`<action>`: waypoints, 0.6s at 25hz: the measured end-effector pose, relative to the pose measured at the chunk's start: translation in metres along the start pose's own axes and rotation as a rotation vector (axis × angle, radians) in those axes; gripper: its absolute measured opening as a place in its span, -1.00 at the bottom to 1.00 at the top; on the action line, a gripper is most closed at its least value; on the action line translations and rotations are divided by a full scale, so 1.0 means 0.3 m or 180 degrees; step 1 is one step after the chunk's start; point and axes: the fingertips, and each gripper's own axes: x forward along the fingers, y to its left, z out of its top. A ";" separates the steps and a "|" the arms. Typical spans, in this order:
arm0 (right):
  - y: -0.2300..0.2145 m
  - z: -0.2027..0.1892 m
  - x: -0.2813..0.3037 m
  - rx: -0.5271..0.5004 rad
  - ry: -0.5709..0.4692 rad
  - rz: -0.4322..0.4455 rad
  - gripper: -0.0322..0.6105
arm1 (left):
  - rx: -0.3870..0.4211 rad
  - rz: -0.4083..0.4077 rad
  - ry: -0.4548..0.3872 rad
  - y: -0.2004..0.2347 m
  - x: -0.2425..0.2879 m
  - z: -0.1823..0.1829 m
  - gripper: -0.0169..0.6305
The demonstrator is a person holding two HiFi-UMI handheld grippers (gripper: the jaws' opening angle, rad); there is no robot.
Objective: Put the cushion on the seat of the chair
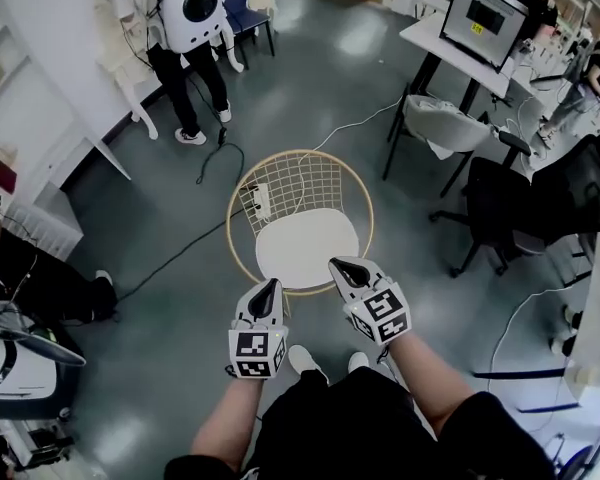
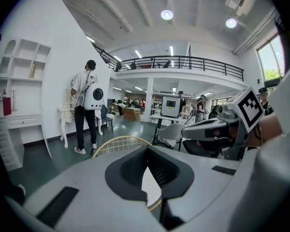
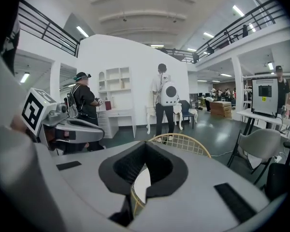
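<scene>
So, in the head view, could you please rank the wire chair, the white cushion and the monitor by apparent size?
1. wire chair
2. white cushion, on its seat
3. monitor, only slightly smaller-looking; it is farther from the camera, so true size is unsure

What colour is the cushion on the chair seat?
White cushion, against the gold wire chair; the head view shows it best.

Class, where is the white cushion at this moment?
In the head view's centre, the white cushion lies on the seat of the gold wire chair, just beyond the left gripper and right gripper.
</scene>
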 end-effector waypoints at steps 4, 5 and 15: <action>0.011 -0.001 -0.084 -0.0094 -0.0033 0.0111 -0.87 | 0.0067 0.0068 -0.0016 -0.076 -0.041 0.010 -0.90; 0.008 -0.006 -0.107 -0.0108 -0.0038 0.0140 -0.87 | 0.0067 0.0099 -0.0018 -0.099 -0.049 0.009 -0.90; -0.026 -0.091 -0.354 -0.0051 -0.0107 0.0368 -0.87 | -0.0054 0.0347 0.0016 -0.369 -0.137 -0.026 -0.90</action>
